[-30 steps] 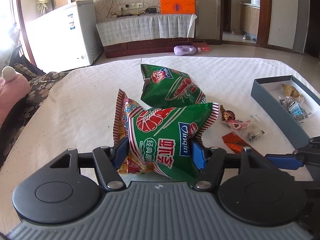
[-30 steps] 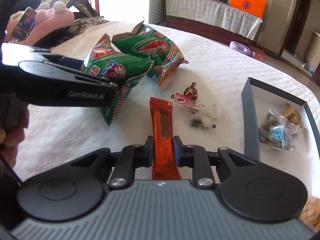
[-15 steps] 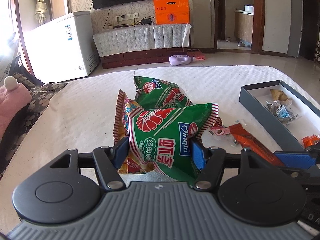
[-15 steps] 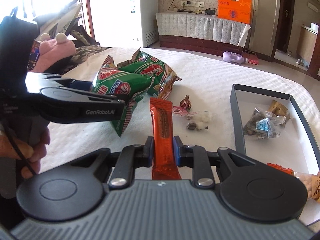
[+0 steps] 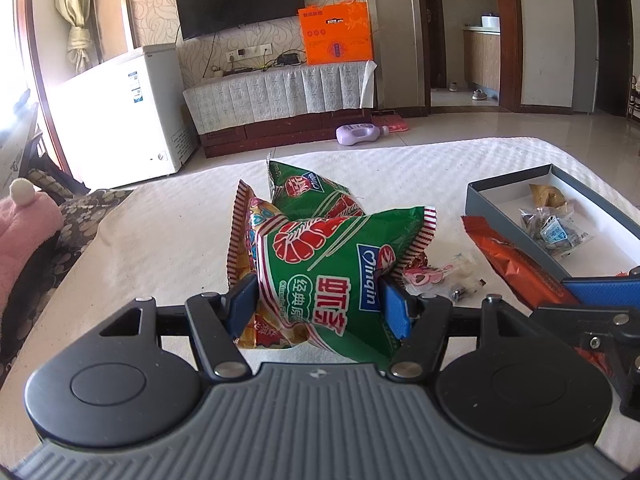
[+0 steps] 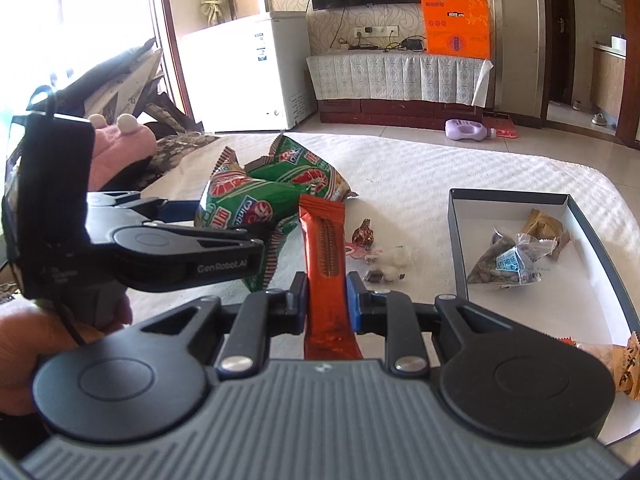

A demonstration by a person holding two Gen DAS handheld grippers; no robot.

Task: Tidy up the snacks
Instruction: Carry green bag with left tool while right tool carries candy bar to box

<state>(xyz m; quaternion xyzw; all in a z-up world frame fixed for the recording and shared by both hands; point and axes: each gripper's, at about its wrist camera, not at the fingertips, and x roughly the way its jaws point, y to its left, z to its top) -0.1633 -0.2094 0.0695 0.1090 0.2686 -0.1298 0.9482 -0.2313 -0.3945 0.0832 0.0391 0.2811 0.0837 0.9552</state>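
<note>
- Left gripper [image 5: 318,304]: clamped on green shrimp-chip bag [image 5: 340,276], held above white bedcover [image 5: 168,232]; second green bag [image 5: 312,194] lies behind
- Right gripper [image 6: 327,296]: clamped on orange snack bar [image 6: 326,264], upright, left of open grey box [image 6: 458,240]

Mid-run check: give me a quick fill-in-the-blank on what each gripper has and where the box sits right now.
1. The left gripper is shut on a ____ shrimp-chip bag.
2. The right gripper is clamped on an ____ snack bar.
3. The grey box lies to the ____ of the held snack bar in the right wrist view.
4. The purple bottle lies on the ____.

Missing words: green; orange; right; floor
</note>
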